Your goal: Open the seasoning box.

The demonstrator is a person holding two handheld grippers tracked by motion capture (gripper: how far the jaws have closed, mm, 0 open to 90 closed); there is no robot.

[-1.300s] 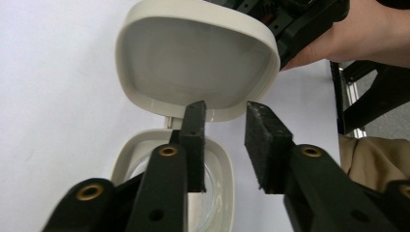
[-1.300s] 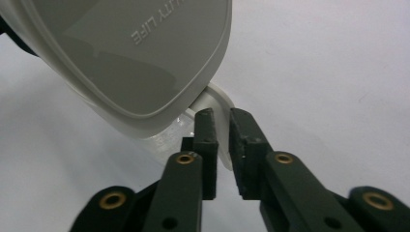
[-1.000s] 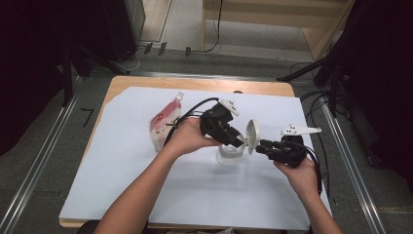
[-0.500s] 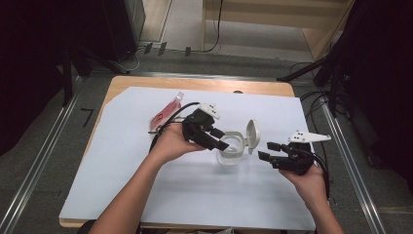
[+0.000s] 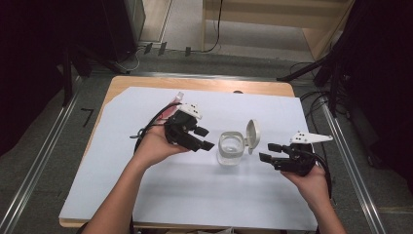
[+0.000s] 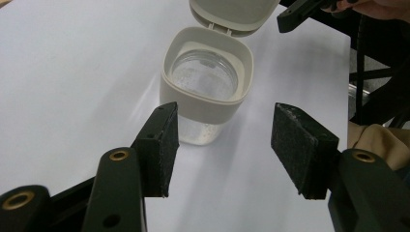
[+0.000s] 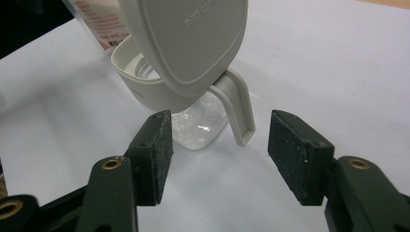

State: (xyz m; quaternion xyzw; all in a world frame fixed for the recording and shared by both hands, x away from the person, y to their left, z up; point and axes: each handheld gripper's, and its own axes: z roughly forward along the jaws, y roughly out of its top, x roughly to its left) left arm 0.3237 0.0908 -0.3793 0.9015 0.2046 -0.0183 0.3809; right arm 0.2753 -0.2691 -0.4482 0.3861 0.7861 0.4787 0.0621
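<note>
At frame centre, a clear jar (image 5: 230, 149) stands with its hinged lid (image 5: 253, 136) already open. Both grippers, left (image 5: 203, 138) and right (image 5: 269, 152), flank it with jaws open and empty, the left's having just widened; filling remains.

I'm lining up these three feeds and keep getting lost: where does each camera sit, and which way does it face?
High view: above the person's side, looking forward and down on the table; both forearms, left claw, right claw.
Left gripper view: rides the left claw, looking down at the open jar; own jaws apart.
Right gripper view: rides the right claw, facing the jar's raised lid; own jaws apart.
Shared: all three show the jar, from opposite sides in the two gripper views.
</note>
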